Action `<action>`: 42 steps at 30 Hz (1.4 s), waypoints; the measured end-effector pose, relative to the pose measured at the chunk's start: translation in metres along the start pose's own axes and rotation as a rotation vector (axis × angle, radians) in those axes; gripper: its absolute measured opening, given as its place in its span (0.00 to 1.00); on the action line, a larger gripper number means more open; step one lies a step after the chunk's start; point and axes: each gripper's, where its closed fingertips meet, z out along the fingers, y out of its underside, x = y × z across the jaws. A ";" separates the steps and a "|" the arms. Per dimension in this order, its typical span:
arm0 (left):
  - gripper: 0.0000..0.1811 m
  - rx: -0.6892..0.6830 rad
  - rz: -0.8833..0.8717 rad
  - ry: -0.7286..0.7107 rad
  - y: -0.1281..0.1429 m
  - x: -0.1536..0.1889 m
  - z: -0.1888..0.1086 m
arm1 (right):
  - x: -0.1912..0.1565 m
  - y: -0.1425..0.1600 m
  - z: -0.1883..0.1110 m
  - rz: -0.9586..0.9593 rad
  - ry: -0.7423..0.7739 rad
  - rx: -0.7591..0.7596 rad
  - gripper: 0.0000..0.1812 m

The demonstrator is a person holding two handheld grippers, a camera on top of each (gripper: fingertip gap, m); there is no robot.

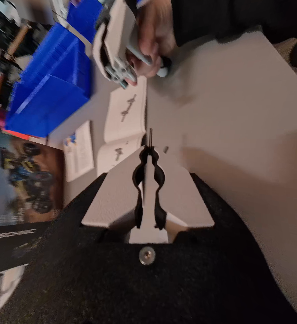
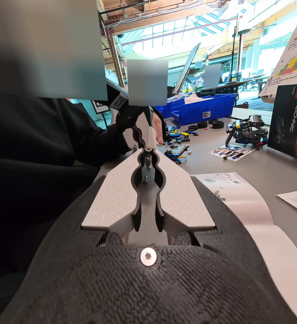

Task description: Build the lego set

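In the left wrist view, which is blurred, my left gripper (image 1: 149,149) is shut on a thin dark axle (image 1: 150,136) that sticks out past its tips, above the grey table. My right gripper (image 1: 121,77) shows farther off in a person's hand, shut on a light-grey holed Lego piece (image 1: 117,72). In the right wrist view my right gripper (image 2: 147,150) grips that grey piece (image 2: 147,158) between its jaws. The left gripper (image 2: 148,143) hangs just beyond it, tips pointing down close to the piece. A part-built blue and black vehicle (image 2: 246,133) stands at the right.
An open instruction booklet (image 1: 126,112) lies under the grippers and also shows in the right wrist view (image 2: 235,196). Loose bricks (image 2: 179,136), black tyres (image 2: 207,124), a sticker sheet (image 2: 230,152), blue bins (image 2: 204,108) and the set's box (image 2: 291,122) fill the far table. The gap from one gripper's tips to the other's is roughly 8 centimeters.
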 end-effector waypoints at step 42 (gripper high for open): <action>0.00 -0.114 0.325 -0.316 -0.004 -0.012 0.003 | 0.030 0.044 0.046 0.055 0.169 -0.289 0.03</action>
